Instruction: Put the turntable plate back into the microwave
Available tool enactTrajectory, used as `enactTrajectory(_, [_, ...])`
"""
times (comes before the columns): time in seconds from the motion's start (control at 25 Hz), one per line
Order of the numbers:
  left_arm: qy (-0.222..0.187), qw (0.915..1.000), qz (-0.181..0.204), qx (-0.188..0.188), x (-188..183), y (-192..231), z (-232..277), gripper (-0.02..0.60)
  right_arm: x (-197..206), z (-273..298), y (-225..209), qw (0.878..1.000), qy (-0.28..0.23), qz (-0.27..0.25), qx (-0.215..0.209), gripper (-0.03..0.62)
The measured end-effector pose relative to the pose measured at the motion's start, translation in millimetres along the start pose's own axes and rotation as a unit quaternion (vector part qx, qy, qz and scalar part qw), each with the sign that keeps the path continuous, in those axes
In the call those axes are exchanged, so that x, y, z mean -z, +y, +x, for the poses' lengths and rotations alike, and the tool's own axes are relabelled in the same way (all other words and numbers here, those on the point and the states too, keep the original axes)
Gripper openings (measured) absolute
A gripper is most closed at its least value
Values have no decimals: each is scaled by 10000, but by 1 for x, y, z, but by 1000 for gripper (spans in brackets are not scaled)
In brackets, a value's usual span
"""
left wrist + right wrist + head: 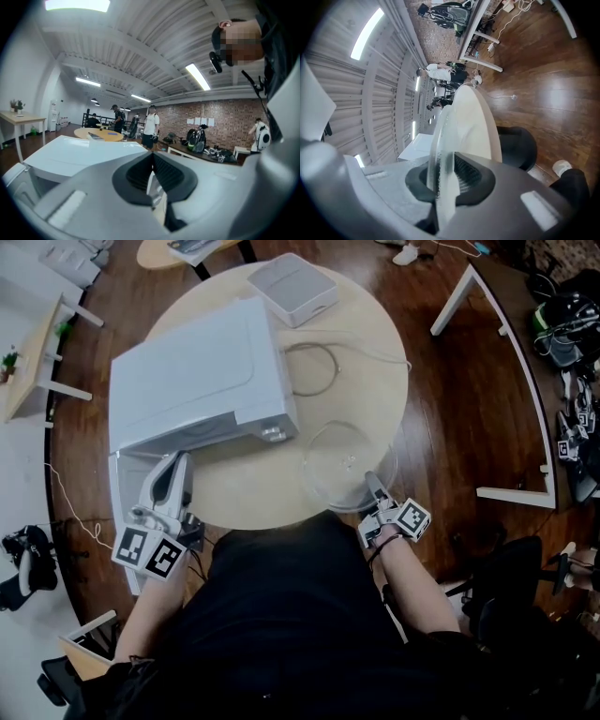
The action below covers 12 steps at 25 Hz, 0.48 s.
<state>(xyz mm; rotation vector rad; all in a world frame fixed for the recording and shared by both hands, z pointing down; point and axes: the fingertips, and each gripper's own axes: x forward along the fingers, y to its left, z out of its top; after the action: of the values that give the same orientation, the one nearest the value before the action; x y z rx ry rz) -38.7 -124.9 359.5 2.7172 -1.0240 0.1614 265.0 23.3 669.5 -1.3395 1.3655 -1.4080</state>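
The clear glass turntable plate (342, 465) lies over the near edge of the round wooden table (375, 381), to the right of the white microwave (197, 381). My right gripper (372, 482) is shut on the plate's near rim. In the right gripper view the plate (443, 140) runs edge-on between the pads of the right gripper (445, 176). My left gripper (176, 463) sits at the microwave's front left corner, beside its open door (122, 493). In the left gripper view the pads of the left gripper (151, 171) meet, and I see nothing between them.
A flat white box (292, 287) and a looped cable (319, 367) lie on the table behind the microwave. A white frame (506, 381) stands on the wooden floor to the right, with a black chair (511, 582) nearer. Several people (151, 124) stand far off.
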Motion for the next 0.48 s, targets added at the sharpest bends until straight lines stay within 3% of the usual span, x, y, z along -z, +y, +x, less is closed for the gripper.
enactTrajectory(0.48, [-116,9996,6,249,-11,26,-2,6,-9,-12,26,9912,-1076,631,-439,31])
